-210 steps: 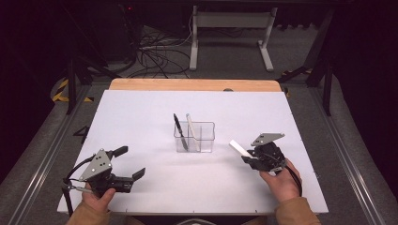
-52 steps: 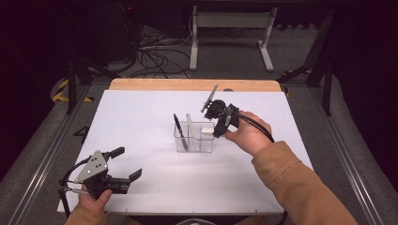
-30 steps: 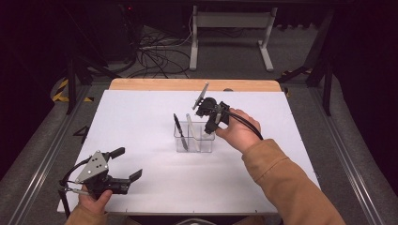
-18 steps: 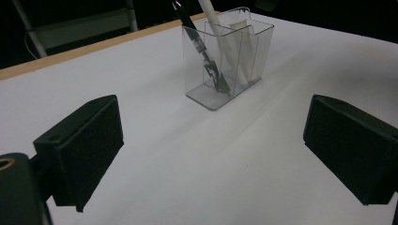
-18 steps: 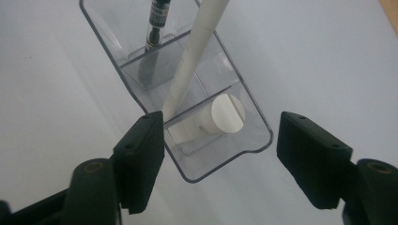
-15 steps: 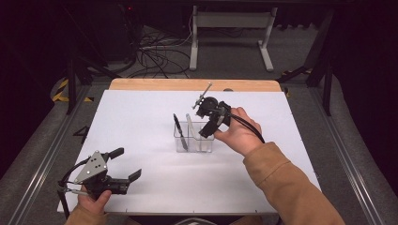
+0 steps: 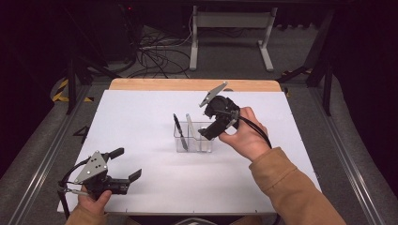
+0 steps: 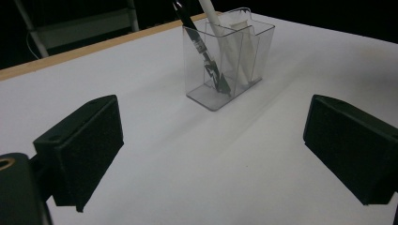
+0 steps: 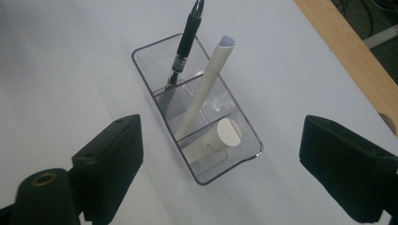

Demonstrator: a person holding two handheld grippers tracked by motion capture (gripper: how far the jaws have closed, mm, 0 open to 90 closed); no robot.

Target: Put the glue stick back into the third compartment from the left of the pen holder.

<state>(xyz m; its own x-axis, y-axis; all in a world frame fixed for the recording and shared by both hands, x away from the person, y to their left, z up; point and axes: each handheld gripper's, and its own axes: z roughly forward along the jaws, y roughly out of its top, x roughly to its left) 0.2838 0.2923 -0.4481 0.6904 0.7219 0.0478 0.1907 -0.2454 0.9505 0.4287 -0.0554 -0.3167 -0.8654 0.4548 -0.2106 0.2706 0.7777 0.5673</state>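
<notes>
A clear three-part holder (image 7: 193, 138) stands mid-table. It holds a black pen (image 9: 185, 42) in the far cell, a thin white pen (image 9: 206, 84) in the middle cell and a short white cylinder (image 9: 217, 138) in the near one. My right gripper (image 7: 205, 133) hovers just right of and above the holder, tilted down at it. Its jaws have just been opening and nothing is between the pads (image 9: 112, 159). My left gripper (image 7: 126, 163) rests open at the near left corner, facing the holder (image 8: 225, 56) from a distance.
The white tabletop (image 7: 141, 117) ends in a wooden strip (image 7: 187, 84) at the far edge. Beyond it are floor cables (image 7: 155, 51) and a metal stand (image 7: 230, 28). Metal rails run along both table sides.
The right gripper has risen and drawn back a little to the right from the holder. The white cylinder it carried earlier now stands in the holder. The left gripper has stayed put.
</notes>
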